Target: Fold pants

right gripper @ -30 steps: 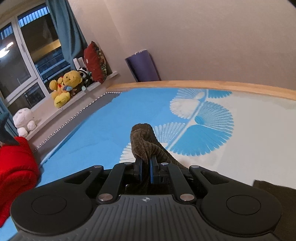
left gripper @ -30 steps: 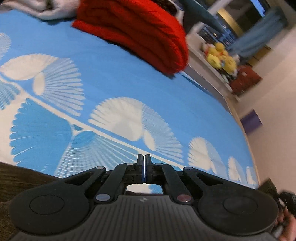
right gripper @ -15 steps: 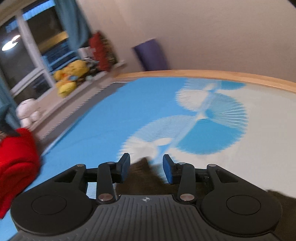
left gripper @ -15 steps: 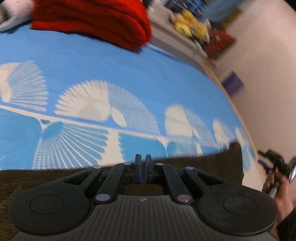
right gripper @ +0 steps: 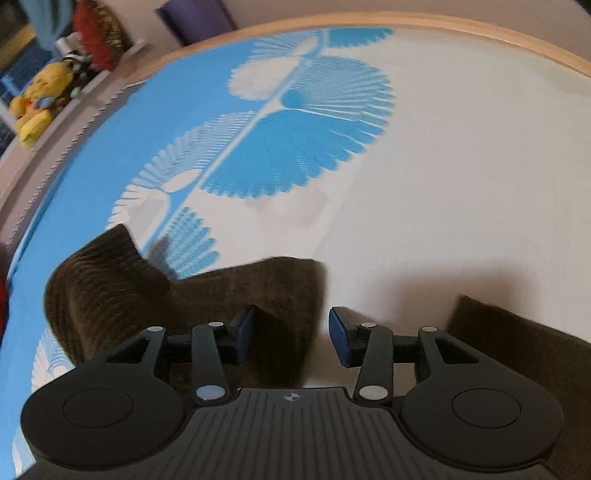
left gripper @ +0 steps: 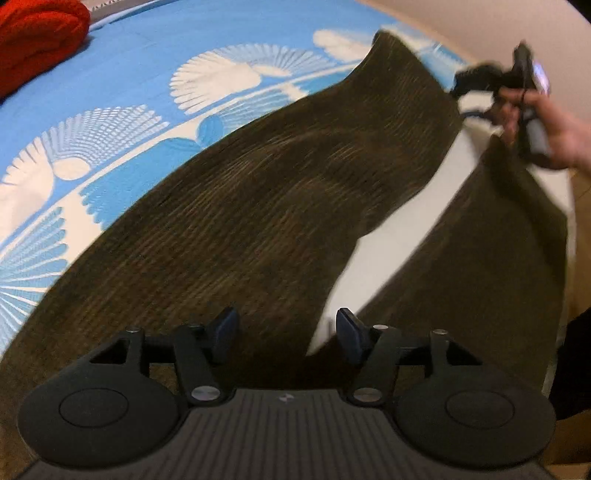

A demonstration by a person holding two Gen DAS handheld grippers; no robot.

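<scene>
The dark brown ribbed corduroy pants [left gripper: 280, 206] lay spread on the bed, two legs splayed apart with a wedge of white sheet between them. My left gripper [left gripper: 286, 334] hung just above the cloth near where the legs parted; its jaws had just been opening, and now stood apart and pressed on nothing. My right gripper [right gripper: 291, 334] had also just been opening; its jaws stood apart over a crumpled leg end, with cloth below them but not pinched. In the left view, my right hand [left gripper: 554, 136] held its tool beyond the far leg.

I judged the fabric soft, fairly thick and limp, likely to drape and bunch rather than slide. A hem corner or the waistband edge looked best for a pinch.

The blue and white fan-patterned bedsheet [right gripper: 461, 166] lay smooth, edged by a pale wooden bed frame [right gripper: 480, 27]. A folded red knitted garment [left gripper: 37, 37] sat at the far corner. A yellow plush toy [right gripper: 33, 110] rested on a ledge by the wall.
</scene>
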